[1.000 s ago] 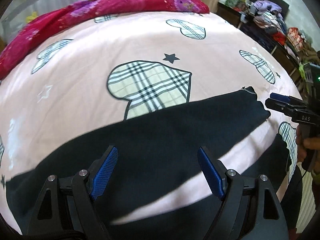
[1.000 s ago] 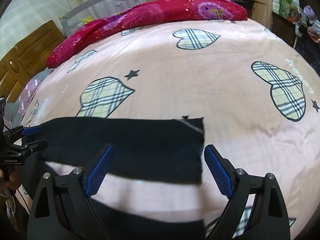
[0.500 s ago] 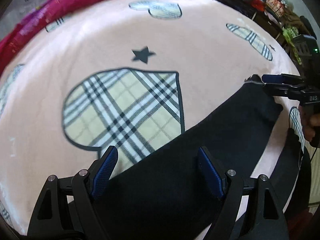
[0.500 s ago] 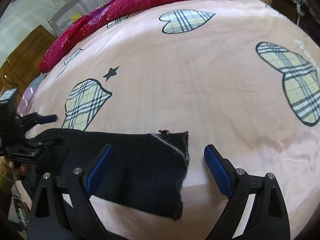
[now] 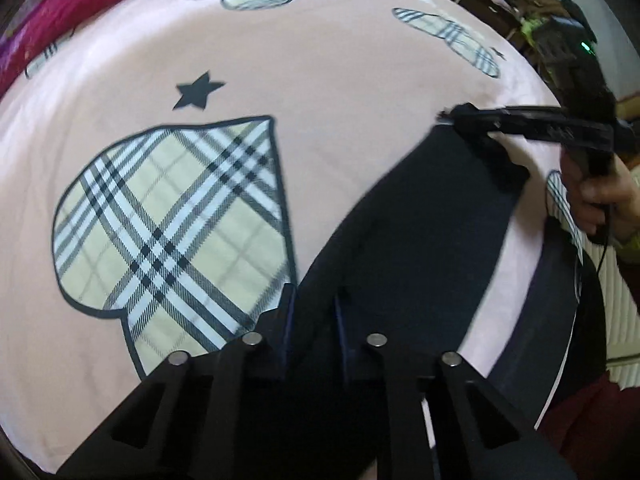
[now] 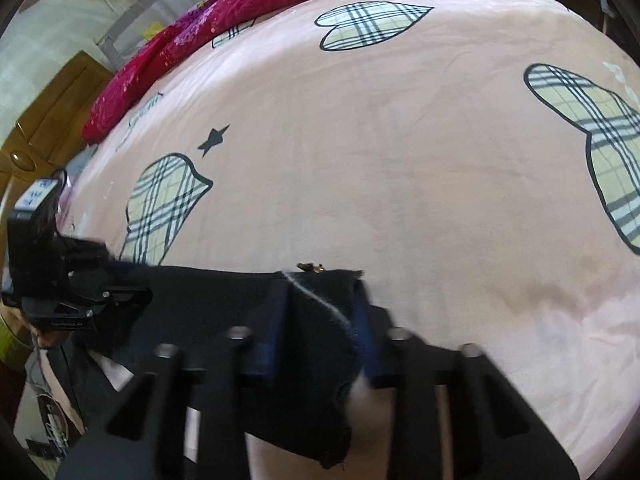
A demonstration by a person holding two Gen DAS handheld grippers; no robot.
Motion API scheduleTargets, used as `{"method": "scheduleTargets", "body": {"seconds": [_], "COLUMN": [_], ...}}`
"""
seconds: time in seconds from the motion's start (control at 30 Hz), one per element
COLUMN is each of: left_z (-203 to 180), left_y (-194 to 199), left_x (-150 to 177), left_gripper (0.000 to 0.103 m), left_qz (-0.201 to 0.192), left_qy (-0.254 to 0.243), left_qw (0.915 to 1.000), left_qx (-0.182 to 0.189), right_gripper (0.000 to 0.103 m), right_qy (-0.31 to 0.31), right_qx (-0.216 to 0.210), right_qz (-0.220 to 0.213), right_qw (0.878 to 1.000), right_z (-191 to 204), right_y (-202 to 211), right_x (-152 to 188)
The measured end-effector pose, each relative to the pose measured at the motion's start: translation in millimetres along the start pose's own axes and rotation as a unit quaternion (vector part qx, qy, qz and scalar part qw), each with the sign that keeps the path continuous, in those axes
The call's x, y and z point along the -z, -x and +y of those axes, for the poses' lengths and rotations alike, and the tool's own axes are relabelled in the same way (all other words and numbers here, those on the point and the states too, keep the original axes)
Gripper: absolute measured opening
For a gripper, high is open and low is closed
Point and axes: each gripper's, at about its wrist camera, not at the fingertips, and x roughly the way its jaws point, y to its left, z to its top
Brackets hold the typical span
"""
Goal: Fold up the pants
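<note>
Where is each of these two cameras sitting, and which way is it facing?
Left wrist: rides the left tongs, looking steeply down at the black pants on the pink bedspread; their jaws are closing on fabric.
Right wrist: rides the right tongs, aimed down at the pants' end, jaws closing on it.
Shared: pants, bedspread, and each other's tongs.
</note>
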Motion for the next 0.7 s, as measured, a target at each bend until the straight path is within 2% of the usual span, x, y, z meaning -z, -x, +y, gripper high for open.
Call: {"method": "scheduleTargets", "body": {"seconds": [0.03, 0.13, 0.43, 0.7], "left_z": [-5, -19, -57, -104], "left_y": [5, 24, 75, 103], "left_x": [4, 18, 66, 110], "left_gripper": [0.011, 0.009, 0.008, 0.008], "left_qz": [-0.005, -0.031, -0.087, -0.114], "left_qy": [-0.002, -0.001, 0.045, 0.065], "left_qw": [1.0000, 0.9995, 0.9952, 0.9913], "left_qx": [0.003, 0.008, 0.009, 0.015], "right_gripper": [0.012, 0.009, 0.008, 0.007], "right_qy": [-0.004, -0.002, 0.072, 0.120], "right_qx": [-0.005, -0.030, -0.069, -0.089], "right_qz": [-0.003, -0.023, -0.069, -0.065], "right_qw": [1.000, 0.999, 0.993, 0.987], "right_z": [-3, -6, 15, 14], "right_y": [3, 19, 73, 107], "right_x": [1, 5, 34, 83]}}
